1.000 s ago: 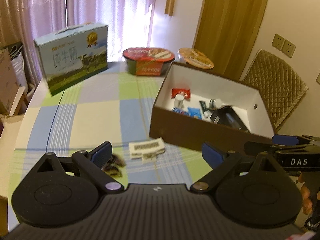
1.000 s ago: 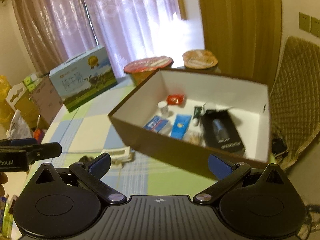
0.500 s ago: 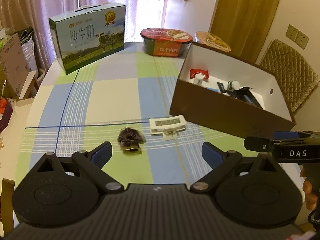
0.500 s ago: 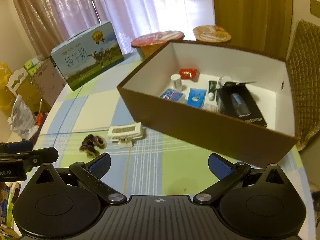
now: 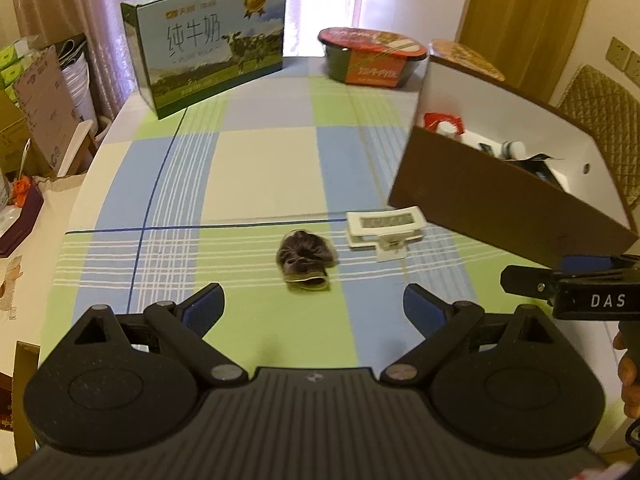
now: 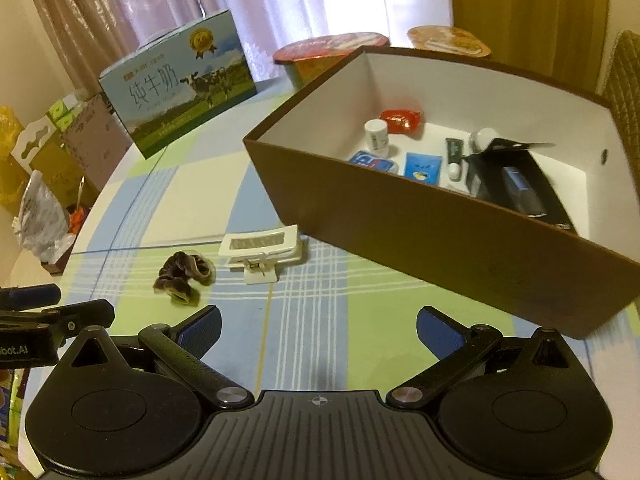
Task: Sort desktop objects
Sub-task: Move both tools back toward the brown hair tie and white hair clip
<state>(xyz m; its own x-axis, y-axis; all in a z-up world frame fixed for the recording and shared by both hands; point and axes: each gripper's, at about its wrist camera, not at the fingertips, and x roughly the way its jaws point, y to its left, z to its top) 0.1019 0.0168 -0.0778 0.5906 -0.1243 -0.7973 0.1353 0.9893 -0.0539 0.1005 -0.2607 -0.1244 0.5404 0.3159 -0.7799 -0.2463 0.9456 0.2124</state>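
A dark brown scrunchie [image 5: 306,258] lies crumpled on the checked worktop [image 5: 260,168]. Just beside it, apart, a white hair clip [image 5: 383,227] lies flat near the front wall of an open brown box [image 6: 420,232] with a white inside. In the box lie a red packet [image 6: 400,119], a small white jar [image 6: 376,133], blue packets [image 6: 422,166] and a black carton [image 6: 516,184].

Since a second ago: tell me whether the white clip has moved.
No. The white clip still sits on the tablecloth's blue line beside the brown box, as before.
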